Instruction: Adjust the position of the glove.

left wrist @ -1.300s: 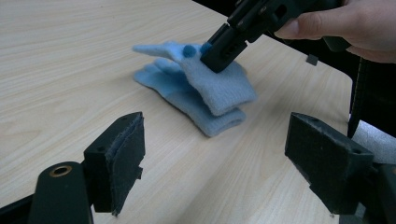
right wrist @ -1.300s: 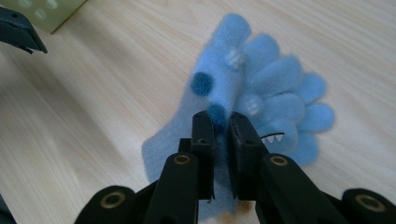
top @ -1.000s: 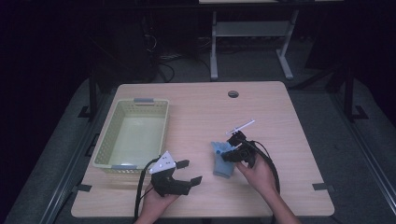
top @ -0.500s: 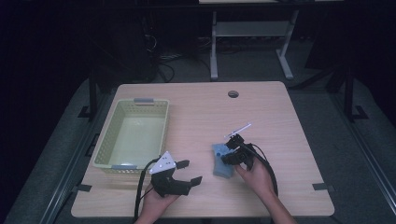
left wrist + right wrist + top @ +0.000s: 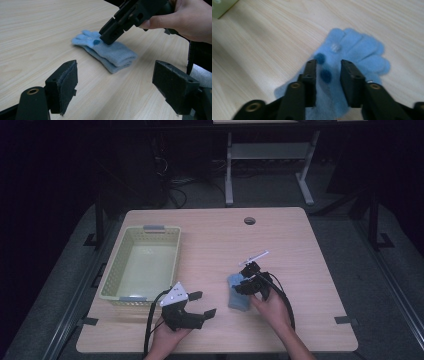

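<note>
A light blue knitted glove [image 5: 238, 298] lies flat on the wooden table, folded double, with dark blue dots near its fingers [image 5: 359, 51]. My right gripper [image 5: 243, 284] points down onto it, tips [image 5: 108, 38] touching the cloth. Its jaws have just been opening. They stand a little apart [image 5: 327, 65], with the glove's cloth under the gap and not pinched. My left gripper [image 5: 204, 304] rests low near the table's front edge, left of the glove [image 5: 110, 53]. Its jaws stand wide open [image 5: 115, 75] with nothing between them.
A pale green plastic basket [image 5: 113, 279] stands at the table's left, its inside bare. A round cable hole [image 5: 249, 220] sits at the far edge. Metal desk legs and cables show in the dark beyond the table.
The right hand has shifted very slightly over the glove. The left gripper has kept still.
</note>
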{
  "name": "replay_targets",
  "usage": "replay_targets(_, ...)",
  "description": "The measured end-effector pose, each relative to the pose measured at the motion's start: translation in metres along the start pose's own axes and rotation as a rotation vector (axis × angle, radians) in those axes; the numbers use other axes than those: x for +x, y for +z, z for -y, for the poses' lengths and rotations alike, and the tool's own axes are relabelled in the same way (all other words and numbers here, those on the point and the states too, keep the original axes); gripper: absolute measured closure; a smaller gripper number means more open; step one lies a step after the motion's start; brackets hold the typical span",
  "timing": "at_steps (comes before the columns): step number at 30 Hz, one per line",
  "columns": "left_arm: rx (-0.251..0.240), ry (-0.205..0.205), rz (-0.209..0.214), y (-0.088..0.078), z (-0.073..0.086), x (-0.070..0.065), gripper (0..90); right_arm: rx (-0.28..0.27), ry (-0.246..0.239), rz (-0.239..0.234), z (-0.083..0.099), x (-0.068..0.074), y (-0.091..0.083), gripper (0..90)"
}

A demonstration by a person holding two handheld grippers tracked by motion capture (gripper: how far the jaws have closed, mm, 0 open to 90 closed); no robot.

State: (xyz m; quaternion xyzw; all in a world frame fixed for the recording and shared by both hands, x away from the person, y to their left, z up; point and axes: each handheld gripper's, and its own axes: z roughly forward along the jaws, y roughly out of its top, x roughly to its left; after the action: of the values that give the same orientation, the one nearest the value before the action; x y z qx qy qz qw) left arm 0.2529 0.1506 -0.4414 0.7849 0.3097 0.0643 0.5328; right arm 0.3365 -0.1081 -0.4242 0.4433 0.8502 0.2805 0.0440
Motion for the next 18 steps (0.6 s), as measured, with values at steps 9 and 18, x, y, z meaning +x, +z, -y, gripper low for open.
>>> replay_targets(9,-0.003,-0.005,-0.005,0.0,0.001,0.0,19.9,0.033,-0.017,-0.006,-0.003,-0.002,0.013,82.0)
replay_targets(18,0.006,-0.017,0.002,0.002,0.001,0.001,19.9,0.001,0.01,-0.031,-0.001,-0.006,0.007,72.6)
